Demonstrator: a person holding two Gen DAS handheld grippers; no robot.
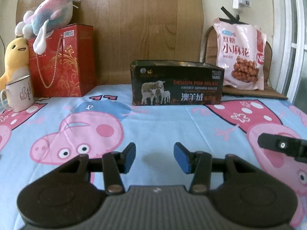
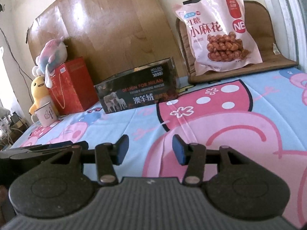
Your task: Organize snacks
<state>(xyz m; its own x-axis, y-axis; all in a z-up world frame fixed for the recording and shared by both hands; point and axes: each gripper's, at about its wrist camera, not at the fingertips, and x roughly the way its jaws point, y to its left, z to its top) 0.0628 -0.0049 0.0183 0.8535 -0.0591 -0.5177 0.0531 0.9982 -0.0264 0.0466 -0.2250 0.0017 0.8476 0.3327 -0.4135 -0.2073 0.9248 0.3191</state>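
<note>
A pink snack bag (image 1: 239,51) with red Chinese lettering leans upright on a brown cushion (image 1: 268,57) at the back right; it also shows in the right wrist view (image 2: 216,32). A black open-top box (image 1: 176,83) printed with sheep stands at the back middle, also in the right wrist view (image 2: 138,92). My left gripper (image 1: 154,158) is open and empty, low over the cartoon-pig sheet. My right gripper (image 2: 149,149) is open and empty, also low over the sheet, well short of the bag.
A red gift bag (image 1: 63,61) with plush toys (image 1: 51,17) on and beside it stands at the back left, with a white mug (image 1: 19,95) in front. A wooden board (image 1: 142,28) backs the surface. The right gripper's finger (image 1: 282,145) shows at the right edge.
</note>
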